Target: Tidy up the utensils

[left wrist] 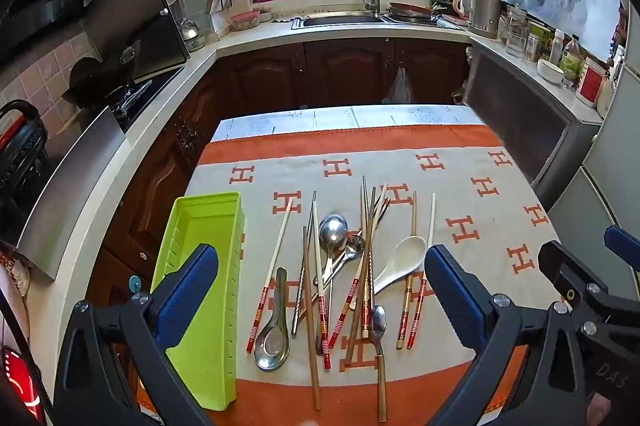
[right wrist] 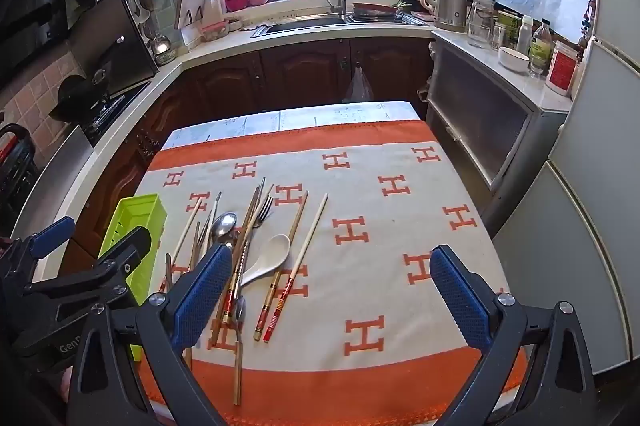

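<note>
Left claw (left wrist: 320, 290) over flat steel spoon (left wrist: 274, 338).

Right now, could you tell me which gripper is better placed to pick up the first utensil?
Probably left. The left gripper hangs open directly over the utensil pile, beside the green tray. The right gripper is open over bare cloth, with the pile off to its left.
</note>
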Demonstrator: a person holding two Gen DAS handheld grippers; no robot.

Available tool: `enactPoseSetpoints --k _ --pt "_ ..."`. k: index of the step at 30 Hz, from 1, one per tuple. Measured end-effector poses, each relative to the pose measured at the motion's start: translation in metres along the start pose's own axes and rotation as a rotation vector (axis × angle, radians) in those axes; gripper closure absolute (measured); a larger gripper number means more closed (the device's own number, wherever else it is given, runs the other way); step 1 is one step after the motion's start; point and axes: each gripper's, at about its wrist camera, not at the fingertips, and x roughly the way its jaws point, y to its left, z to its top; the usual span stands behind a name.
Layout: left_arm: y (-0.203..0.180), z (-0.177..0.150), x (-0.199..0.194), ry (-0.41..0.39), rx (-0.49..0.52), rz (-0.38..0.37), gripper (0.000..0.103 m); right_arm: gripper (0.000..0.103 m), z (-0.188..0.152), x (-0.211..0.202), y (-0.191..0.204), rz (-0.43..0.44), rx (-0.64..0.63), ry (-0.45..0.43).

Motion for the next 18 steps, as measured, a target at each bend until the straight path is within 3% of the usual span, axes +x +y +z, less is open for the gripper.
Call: enactPoseSetpoints --k 5,10,18 --pt "0.003 -0.007 -0.004 0.005 -0.034 -0.022 0.001 0.002 0.003 0.001 -0.003 0.006 -0.006 0.029" --pt "0.005 -0.006 0.01 0.065 -0.036 -0.029 0.001 0.002 0.003 0.012 0.007 -0.008 -0.019 0.059" --pt "0.005 -0.009 0.015 0.096 -0.043 -0.033 0.001 0.002 -0.003 0.013 0.005 0.005 -0.016 0.051"
